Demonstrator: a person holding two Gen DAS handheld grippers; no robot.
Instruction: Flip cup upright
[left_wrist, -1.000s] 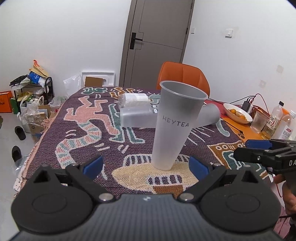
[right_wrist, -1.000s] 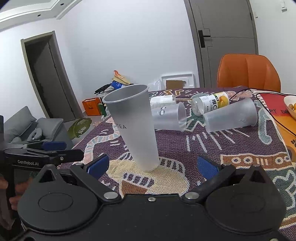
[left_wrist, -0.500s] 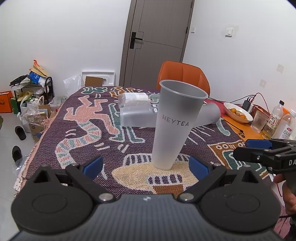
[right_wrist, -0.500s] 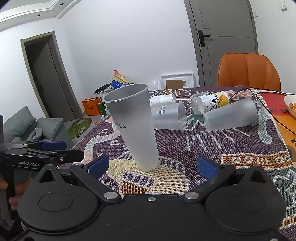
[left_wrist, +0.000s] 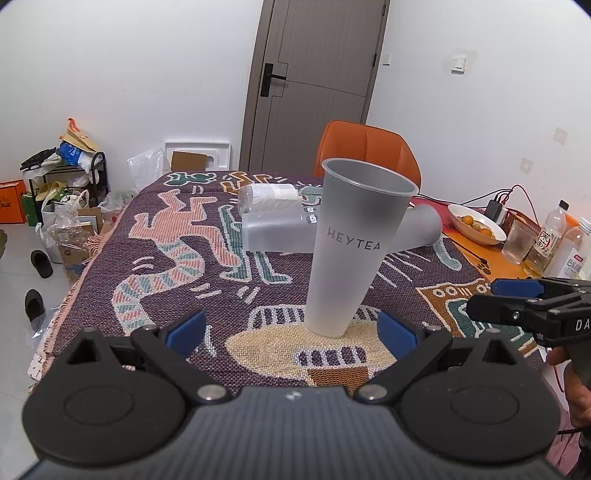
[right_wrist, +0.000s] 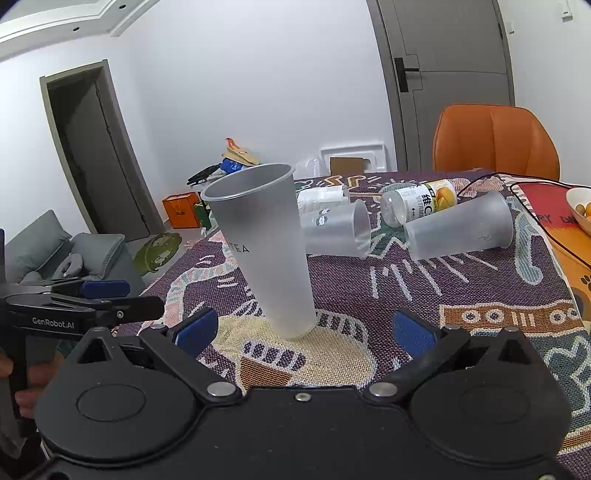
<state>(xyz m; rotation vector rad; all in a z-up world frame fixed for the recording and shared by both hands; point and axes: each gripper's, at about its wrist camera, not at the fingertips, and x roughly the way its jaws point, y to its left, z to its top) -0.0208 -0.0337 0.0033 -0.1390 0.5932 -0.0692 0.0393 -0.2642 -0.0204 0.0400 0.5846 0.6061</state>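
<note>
Standing upright, cup (left_wrist: 354, 247), mouth up, axis vertical

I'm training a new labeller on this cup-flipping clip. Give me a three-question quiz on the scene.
1. True or false: the HEYTEA cup stands upright on the blanket.
2. How many frosted cups lie on their sides behind it?
3. The left gripper and right gripper are: A) both open, B) both shut, C) one holding the cup.

Key: 1 true; 2 two, the near one and the far one; 3 A.
</note>
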